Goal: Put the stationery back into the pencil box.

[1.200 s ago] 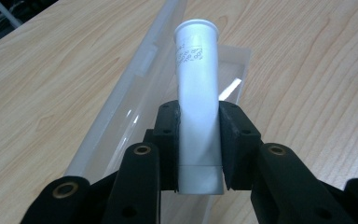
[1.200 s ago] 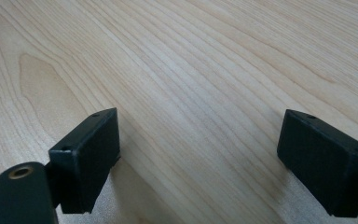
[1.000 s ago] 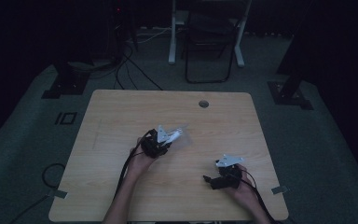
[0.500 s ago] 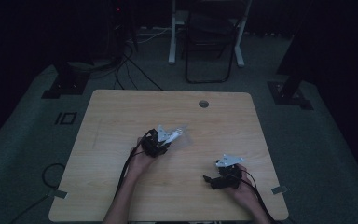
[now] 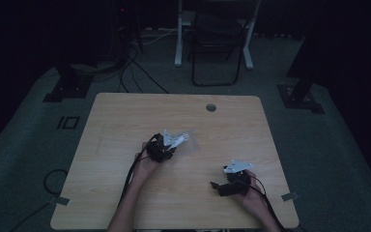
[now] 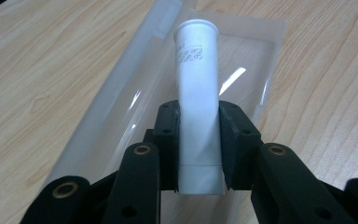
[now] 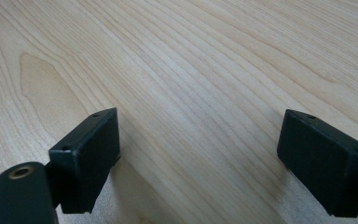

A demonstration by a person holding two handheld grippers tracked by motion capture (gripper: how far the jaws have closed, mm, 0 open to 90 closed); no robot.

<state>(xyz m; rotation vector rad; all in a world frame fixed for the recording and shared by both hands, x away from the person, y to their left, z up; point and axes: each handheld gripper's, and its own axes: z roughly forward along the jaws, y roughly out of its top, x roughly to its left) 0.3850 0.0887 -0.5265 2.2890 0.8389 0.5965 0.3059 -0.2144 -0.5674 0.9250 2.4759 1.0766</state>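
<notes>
The pale wooden table (image 7: 205, 60) looked matt and finely grained. The white tube (image 6: 196, 88) seemed smooth matt plastic; the clear plastic tray (image 6: 261, 56) beneath was glossy.

The lower sides of the white tube (image 6: 196, 93) are covered by the jaws of the left gripper (image 6: 198, 144), and its printed lettering is too small to be read. The near end of the clear plastic sleeve (image 6: 256, 60) beneath it is hidden behind the gripper. In the high view, tube and sleeve are reduced to a pale blur. The person's forearms (image 5: 125, 212) are cut off by the bottom edge.
</notes>
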